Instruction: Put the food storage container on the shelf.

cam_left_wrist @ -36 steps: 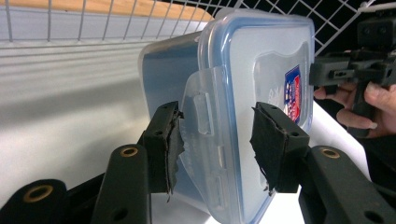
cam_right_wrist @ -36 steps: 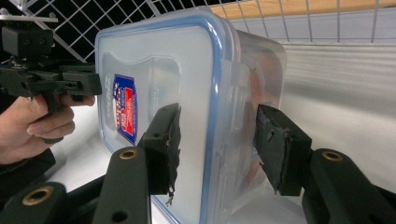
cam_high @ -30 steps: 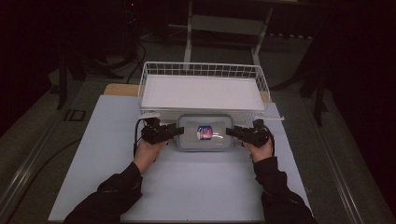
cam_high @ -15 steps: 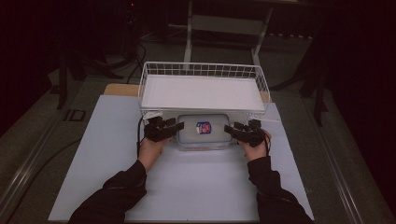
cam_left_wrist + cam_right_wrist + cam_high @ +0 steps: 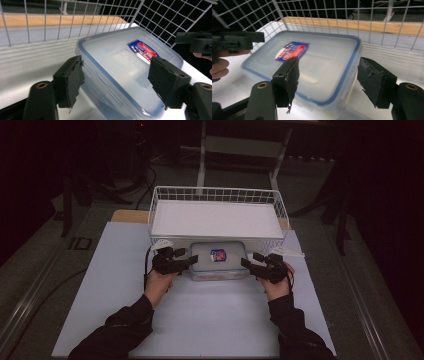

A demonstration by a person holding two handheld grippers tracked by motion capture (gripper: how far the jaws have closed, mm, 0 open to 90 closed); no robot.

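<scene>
The left gripper [image 5: 116, 82] has its jaws spread wide, and in the left gripper view the near corner of a clear plastic container [image 5: 130, 72] lies between them, its side wall reaching into the gap; neither pad presses on it as far as can be seen. The right gripper [image 5: 328, 82] also has its jaws wide apart, and in the right gripper view the opposite end of the container [image 5: 312, 67] runs into the gap, the inner pad over the lid, the outer pad off beside the end wall. Whether any pad touches the plastic cannot be told.

The container has a blue-rimmed lid with a red and blue label [image 5: 218, 255] on top. In the high view it sits on the white table [image 5: 200, 320], between the left gripper [image 5: 187, 261] and the right gripper [image 5: 249, 262], one at each short end. Its far long side lies just beside the front wall of a white wire basket [image 5: 217, 195], which stands farther back on the table. A hand [image 5: 159, 282] holds the left gripper, and the other hand [image 5: 276, 285] holds the right, dark sleeves coming in from the bottom edge.
</scene>
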